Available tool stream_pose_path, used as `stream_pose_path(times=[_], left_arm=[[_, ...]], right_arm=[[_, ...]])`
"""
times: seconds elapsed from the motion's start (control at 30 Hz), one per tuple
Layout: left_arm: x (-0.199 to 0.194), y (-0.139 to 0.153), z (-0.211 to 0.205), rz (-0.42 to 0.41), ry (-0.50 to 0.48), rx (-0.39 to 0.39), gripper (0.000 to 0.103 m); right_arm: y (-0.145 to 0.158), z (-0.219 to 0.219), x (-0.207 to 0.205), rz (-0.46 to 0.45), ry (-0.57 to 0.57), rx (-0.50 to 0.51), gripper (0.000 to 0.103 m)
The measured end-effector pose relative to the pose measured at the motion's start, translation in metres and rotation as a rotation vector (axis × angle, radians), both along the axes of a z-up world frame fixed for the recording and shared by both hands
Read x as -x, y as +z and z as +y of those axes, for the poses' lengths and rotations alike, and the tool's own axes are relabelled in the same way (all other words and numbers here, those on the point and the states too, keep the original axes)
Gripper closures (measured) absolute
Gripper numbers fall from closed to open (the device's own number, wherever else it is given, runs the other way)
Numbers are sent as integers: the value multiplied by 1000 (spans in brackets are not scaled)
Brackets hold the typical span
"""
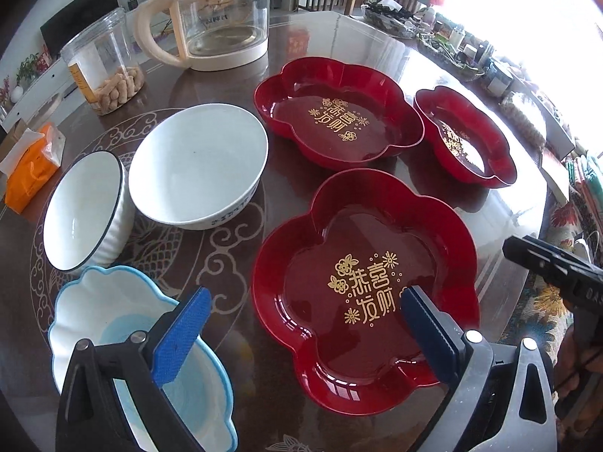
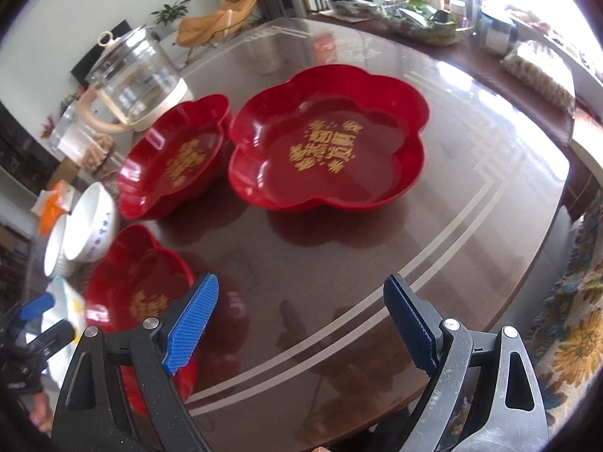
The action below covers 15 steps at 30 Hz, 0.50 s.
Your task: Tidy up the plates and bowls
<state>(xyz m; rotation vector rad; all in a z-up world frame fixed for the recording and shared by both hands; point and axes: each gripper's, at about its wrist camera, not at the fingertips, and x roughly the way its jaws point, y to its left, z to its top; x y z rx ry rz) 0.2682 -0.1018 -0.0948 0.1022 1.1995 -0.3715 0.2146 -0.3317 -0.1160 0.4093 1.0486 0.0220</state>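
Plates and bowls share the glass-topped table [image 2: 339, 263], whose near right part lies bare to its curved edge. The left gripper [image 1: 301, 324] hangs with fingers spread, empty, over the gap between the nearest red plate [image 1: 361, 286] and a blue-rimmed bowl [image 1: 113, 324] (touching neither). The right gripper [image 2: 301, 320], also spread and empty, hovers over bare tabletop. Three red plates, three bowls.

Strong daylight floods in from the far right, blown out to white there. It glares across the glossy table [image 1: 361, 41] at its far right edge. Both fisheye views bend and darken at the corners. The right wrist view is slightly blurred.
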Motion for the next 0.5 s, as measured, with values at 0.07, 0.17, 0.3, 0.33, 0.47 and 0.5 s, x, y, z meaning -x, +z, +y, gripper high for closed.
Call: stream_pose_path(times=[0.07, 0.17, 0.3, 0.33, 0.47, 0.5], left_arm=[[-5, -7, 0, 40, 14, 8, 14], [-7, -16, -1, 71, 19, -1, 25], [-8, -27, 2, 79, 63, -24, 27], [-10, -30, 4, 86, 82, -19, 29], [-14, -33, 4, 78, 116, -18, 39], [-15, -35, 4, 87, 117, -21, 49]], right_arm=[[-1, 14, 9, 15, 47, -33, 11], [-10, 37, 13, 33, 131, 4, 12], [-20, 57, 8, 48, 167, 30, 13], [-22, 63, 5, 49, 170, 31, 14], [-26, 70, -4, 44, 173, 60, 19], [-29, 71, -5, 50, 174, 56, 38]])
